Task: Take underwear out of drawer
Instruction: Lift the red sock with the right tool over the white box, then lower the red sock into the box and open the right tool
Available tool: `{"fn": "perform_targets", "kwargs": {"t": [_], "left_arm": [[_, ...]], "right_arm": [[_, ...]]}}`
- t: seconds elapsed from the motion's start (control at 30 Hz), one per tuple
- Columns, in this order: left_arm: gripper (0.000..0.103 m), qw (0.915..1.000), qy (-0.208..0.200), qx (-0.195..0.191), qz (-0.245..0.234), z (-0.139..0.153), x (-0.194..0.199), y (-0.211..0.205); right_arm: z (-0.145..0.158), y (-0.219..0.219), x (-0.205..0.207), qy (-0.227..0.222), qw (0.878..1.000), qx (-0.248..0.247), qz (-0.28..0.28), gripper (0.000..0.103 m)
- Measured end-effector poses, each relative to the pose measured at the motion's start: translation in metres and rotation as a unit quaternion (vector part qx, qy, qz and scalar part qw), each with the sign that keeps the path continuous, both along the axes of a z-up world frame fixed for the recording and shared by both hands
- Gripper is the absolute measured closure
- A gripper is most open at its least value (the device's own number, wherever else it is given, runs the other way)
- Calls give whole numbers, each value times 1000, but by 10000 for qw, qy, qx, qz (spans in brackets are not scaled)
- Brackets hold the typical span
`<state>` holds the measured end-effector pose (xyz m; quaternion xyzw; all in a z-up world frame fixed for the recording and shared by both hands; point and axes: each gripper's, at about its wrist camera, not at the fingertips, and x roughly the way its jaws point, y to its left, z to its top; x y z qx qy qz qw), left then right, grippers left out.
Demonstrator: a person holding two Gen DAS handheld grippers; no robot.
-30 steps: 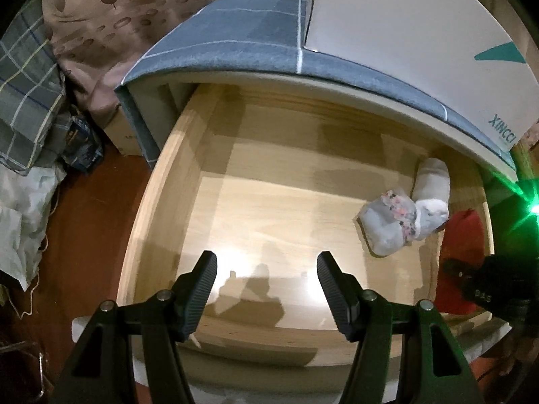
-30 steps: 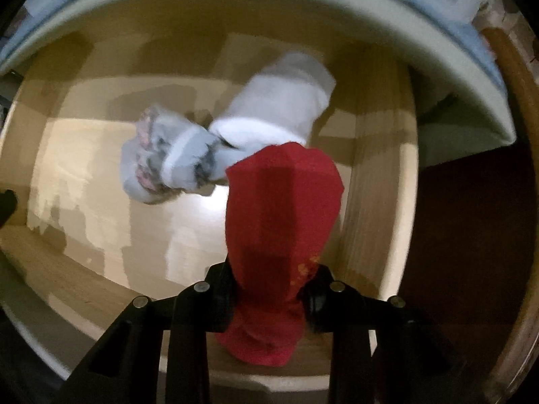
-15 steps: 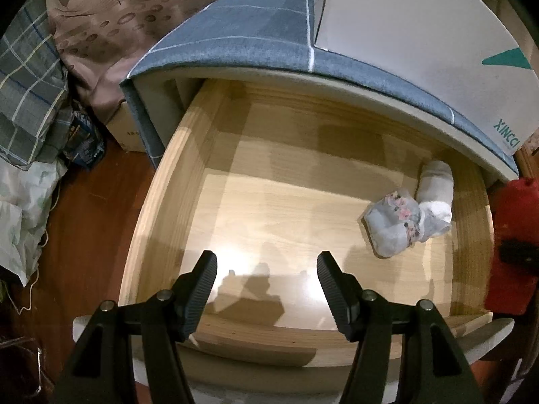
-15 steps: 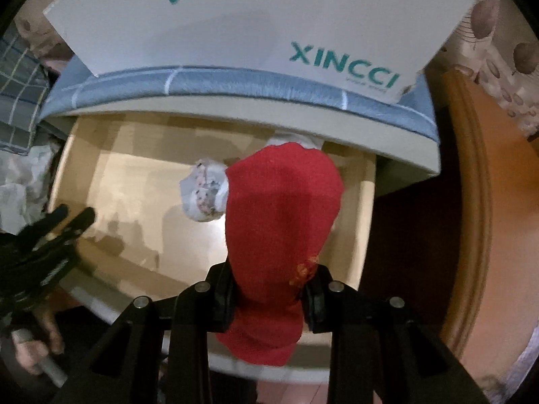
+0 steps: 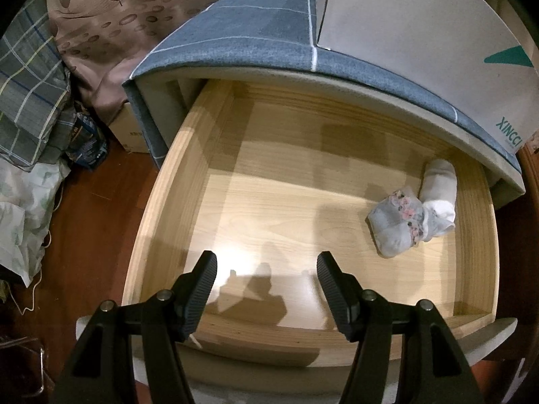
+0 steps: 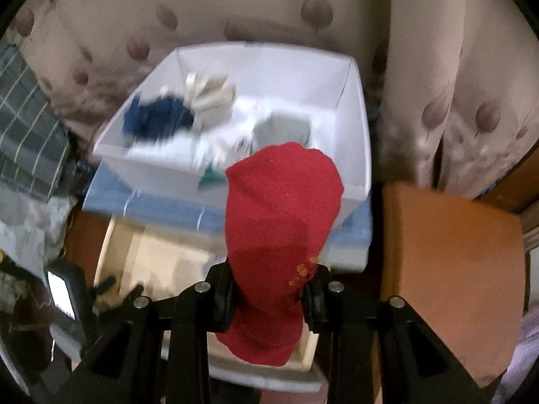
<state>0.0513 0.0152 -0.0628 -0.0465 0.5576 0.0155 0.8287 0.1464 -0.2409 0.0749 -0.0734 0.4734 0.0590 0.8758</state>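
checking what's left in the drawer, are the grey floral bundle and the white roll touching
Touching. The left wrist view shows the grey floral bundle pressed against the white roll with no gap, near the right wall of the drawer.

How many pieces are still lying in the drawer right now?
2: a grey floral-trimmed piece on the drawer floor at the right, and a grey-white roll touching it, nearer the back. The red piece is out, in the right gripper.

The open wooden drawer [image 5: 235,222] carries two rolled garments at its right rear corner: a grey floral roll [image 5: 401,224] touching a white roll [image 5: 439,185]. The blue-covered cabinet top [image 5: 256,30] above it carries a white box [image 5: 421,30].
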Motion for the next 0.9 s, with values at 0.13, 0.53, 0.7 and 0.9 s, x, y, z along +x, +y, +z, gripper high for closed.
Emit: {"fn": "perform_targets", "kwargs": {"t": [0.13, 0.53, 0.7, 0.9], "left_arm": [[40, 10000, 6, 14, 2, -1, 0, 0], [40, 10000, -28, 51, -27, 0, -2, -1], [40, 10000, -19, 18, -40, 0, -1, -1], [40, 10000, 12, 11, -49, -2, 1, -2]], "right_arm": [[19, -1, 33, -255, 9995, -81, -179, 75], [18, 1, 118, -269, 9974, -364, -558, 74], [-8, 7, 138, -53, 9973, -519, -521, 69], [-23, 6, 146, 12, 9973, -514, -534, 63]]}}
